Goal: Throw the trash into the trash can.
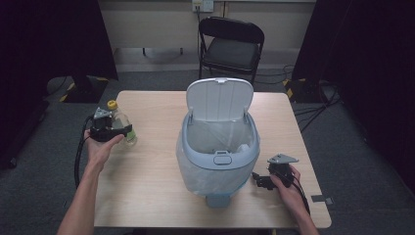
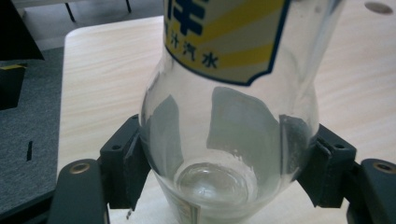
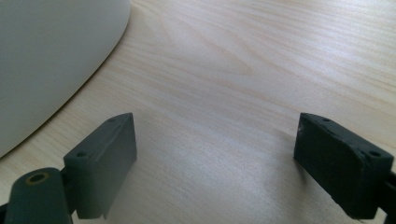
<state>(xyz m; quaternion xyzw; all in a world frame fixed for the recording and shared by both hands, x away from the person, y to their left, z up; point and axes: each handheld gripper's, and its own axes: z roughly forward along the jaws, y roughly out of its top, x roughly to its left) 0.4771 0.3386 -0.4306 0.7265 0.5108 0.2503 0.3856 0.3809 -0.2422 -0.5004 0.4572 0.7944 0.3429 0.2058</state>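
Observation:
A clear plastic bottle with a yellow cap and a yellow-and-blue label stands at the table's left edge. My left gripper is shut on its lower body; in the left gripper view both pads press the bottle from either side. A pale blue bin with its lid flipped up and a clear liner inside stands mid-table. My right gripper rests low on the table just right of the bin, open, with bare wood between its fingers and the bin's white side at the left.
The wooden table has free room in front of the bin at the left and behind it. A black folding chair stands beyond the far edge. Cables lie on the grey floor at the right.

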